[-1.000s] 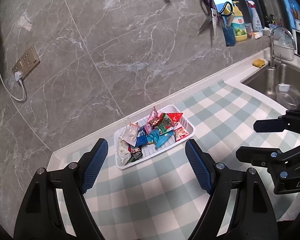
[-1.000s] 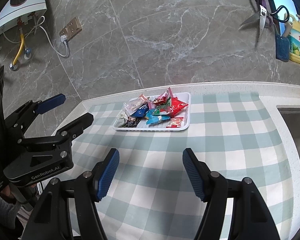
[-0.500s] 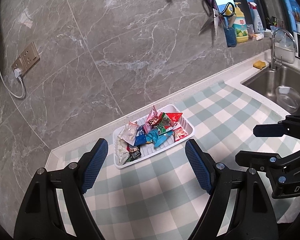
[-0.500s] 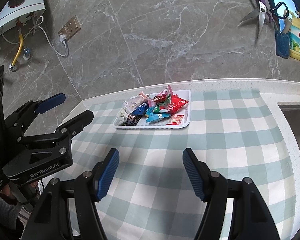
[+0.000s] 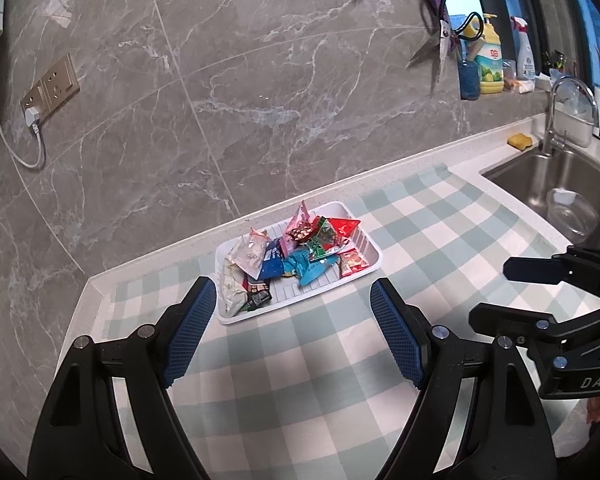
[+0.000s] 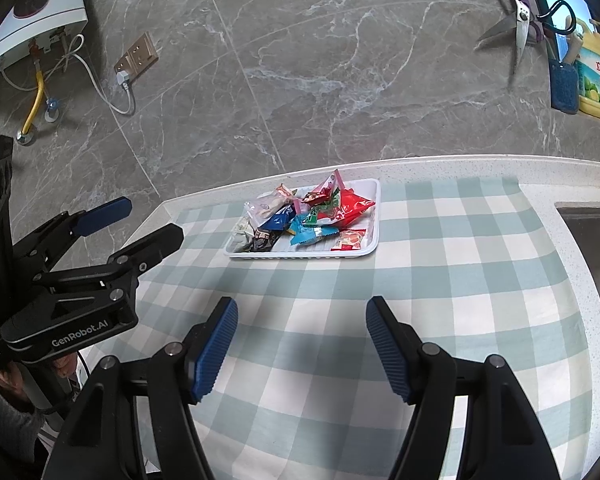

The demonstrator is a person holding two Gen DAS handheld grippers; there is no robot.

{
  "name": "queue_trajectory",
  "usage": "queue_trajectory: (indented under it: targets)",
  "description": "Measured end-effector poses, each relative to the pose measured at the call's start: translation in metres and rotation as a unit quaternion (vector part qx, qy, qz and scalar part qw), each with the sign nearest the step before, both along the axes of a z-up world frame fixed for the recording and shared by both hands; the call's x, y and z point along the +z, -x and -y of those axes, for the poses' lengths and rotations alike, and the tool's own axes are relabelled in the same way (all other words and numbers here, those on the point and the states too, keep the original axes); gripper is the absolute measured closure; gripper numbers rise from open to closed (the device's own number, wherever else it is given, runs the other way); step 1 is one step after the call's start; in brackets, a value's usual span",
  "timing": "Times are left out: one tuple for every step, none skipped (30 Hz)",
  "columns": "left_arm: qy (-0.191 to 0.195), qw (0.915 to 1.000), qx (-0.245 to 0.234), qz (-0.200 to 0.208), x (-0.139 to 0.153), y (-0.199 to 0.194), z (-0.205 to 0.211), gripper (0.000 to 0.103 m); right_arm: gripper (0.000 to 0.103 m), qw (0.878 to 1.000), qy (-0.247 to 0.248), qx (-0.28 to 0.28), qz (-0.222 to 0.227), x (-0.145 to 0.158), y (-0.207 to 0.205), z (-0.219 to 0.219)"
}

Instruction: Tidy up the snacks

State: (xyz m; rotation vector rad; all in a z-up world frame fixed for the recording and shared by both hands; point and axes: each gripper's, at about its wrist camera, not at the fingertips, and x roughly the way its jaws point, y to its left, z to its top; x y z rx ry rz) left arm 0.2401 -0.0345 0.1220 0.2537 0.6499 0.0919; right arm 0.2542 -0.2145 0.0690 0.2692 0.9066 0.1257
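left tongs (image 5: pixel 288 328) open, empty | right tongs (image 6: pixel 300 344) open, empty | snack packets (image 5: pixel 296 252) heaped in white tray (image 5: pixel 374 254) on worktop, ahead of both tongs, apart | likely light, crinkly, slippery film: pinch crimped end seam

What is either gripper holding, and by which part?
Nothing. The left gripper and right gripper are open and empty; the snacks lie in the tray.

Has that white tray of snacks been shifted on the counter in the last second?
No. The white tray sits on the same squares of the checked cloth, just short of the counter's back edge.
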Motion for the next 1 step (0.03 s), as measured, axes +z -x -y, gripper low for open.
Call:
queue_trajectory:
  targets:
    - [-0.001,1.0000,-0.002,0.000,-0.0006,0.0002,0.0006,0.024,0.032,1.000,0.000,-0.001,0.000,0.0001,0.0000,0.0001]
